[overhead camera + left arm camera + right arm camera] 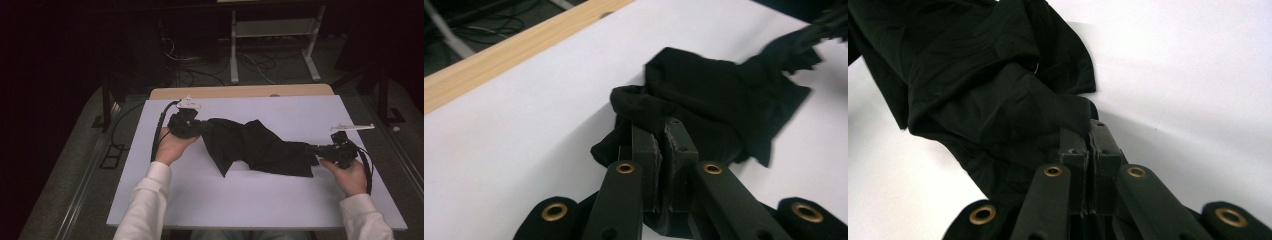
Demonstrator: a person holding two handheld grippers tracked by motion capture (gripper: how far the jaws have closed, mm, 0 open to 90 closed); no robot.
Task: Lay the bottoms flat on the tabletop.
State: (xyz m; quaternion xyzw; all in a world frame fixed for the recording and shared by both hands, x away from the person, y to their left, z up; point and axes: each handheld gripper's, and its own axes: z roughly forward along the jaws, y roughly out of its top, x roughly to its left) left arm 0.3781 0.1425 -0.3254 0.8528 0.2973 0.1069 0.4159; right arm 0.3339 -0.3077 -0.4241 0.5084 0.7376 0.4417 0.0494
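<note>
Sleeved forearms enter from the near edge. My left gripper [200, 126] has its jaws pinching the black cloth's [260, 145] far-left end (a bunched fold); my right gripper [320, 151] pinches its right end. Between them, cloth lies across the white table [240, 200].

Crumpled black cloth [255, 145] stretched across the white table [200, 190], ends pinched.

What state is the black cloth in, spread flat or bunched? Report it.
Bunched. The black cloth hangs creased and twisted between the left gripper and right gripper, each shut on an end, over the white table.
</note>
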